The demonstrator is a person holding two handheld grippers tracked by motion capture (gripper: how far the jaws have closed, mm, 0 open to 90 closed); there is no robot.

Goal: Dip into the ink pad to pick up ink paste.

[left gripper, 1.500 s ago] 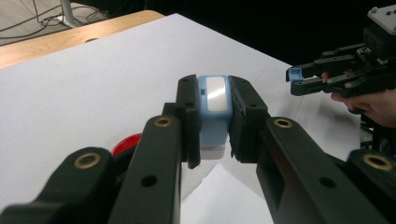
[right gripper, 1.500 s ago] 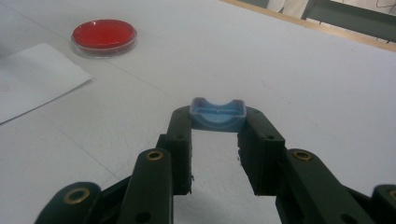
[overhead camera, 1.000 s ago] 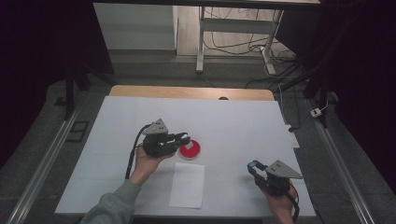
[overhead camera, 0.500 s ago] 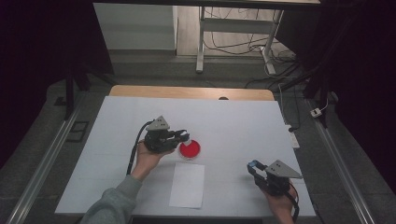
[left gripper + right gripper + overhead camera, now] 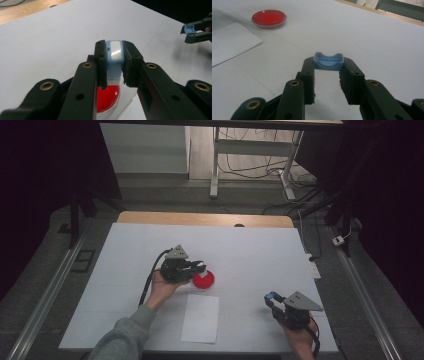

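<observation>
We see a white table (image 5: 250,250) with a red dish (image 5: 204,280) near its middle. Our left gripper (image 5: 196,268) hangs just left of the dish, its tips over the dish's far edge. A sheet of paper (image 5: 201,317) lies just nearer. Our right gripper (image 5: 272,299) sits well apart at the near right, holding a small blue piece (image 5: 270,296).

A white sheet of paper (image 5: 201,317) lies flat on the white table (image 5: 260,250); a wooden strip (image 5: 205,218) edges its far side.

Red dish (image 5: 204,280), pale blue stamp body (image 5: 114,58), pale blue cap (image 5: 328,61), white paper sheet (image 5: 200,318), black jaws
</observation>
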